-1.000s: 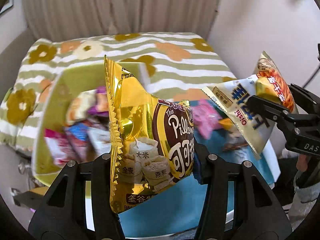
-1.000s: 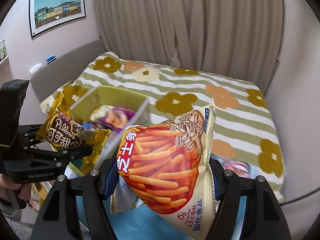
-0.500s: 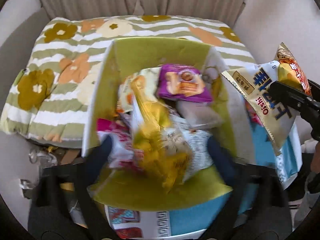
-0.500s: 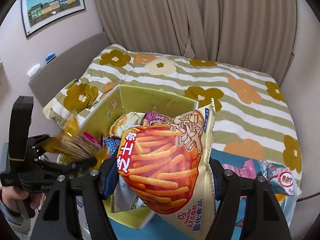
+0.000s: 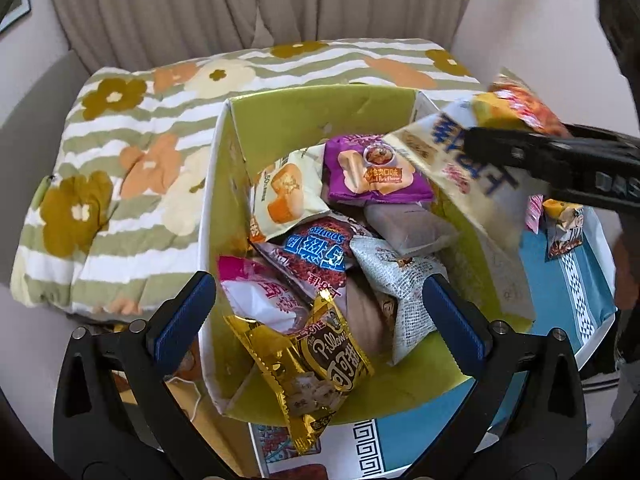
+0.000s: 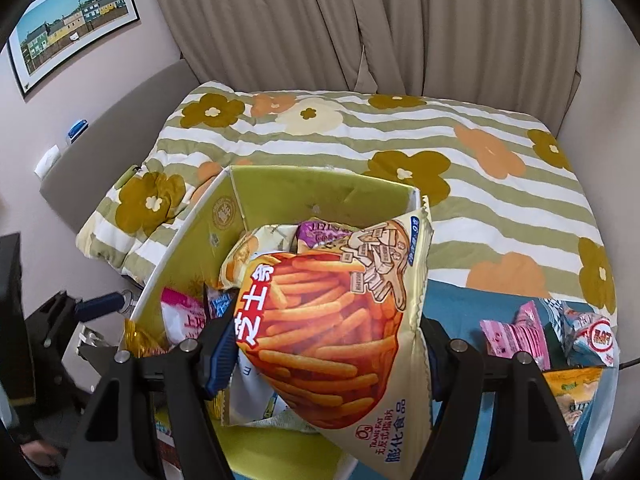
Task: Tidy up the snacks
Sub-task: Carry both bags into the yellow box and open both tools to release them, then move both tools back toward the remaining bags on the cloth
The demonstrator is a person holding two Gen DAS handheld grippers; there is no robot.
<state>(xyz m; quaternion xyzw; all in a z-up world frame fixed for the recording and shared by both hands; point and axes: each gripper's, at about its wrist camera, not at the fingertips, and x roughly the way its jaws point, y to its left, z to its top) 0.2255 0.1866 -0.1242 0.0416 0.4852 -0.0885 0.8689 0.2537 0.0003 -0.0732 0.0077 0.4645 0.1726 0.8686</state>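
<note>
Gold packet [image 5: 310, 364] now lies released in green box [image 5: 320, 108] — left claw [image 5: 318, 316] gapes; right claw [image 6: 326, 354] grips cheese-stick bag [image 6: 332, 320], next.

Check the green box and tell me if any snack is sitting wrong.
The gold Pillows packet is not fully inside: it lies across the near wall of the green box, its lower end hanging outside over the rim. The other packets lie heaped inside; nothing looks torn or spilled.
</note>
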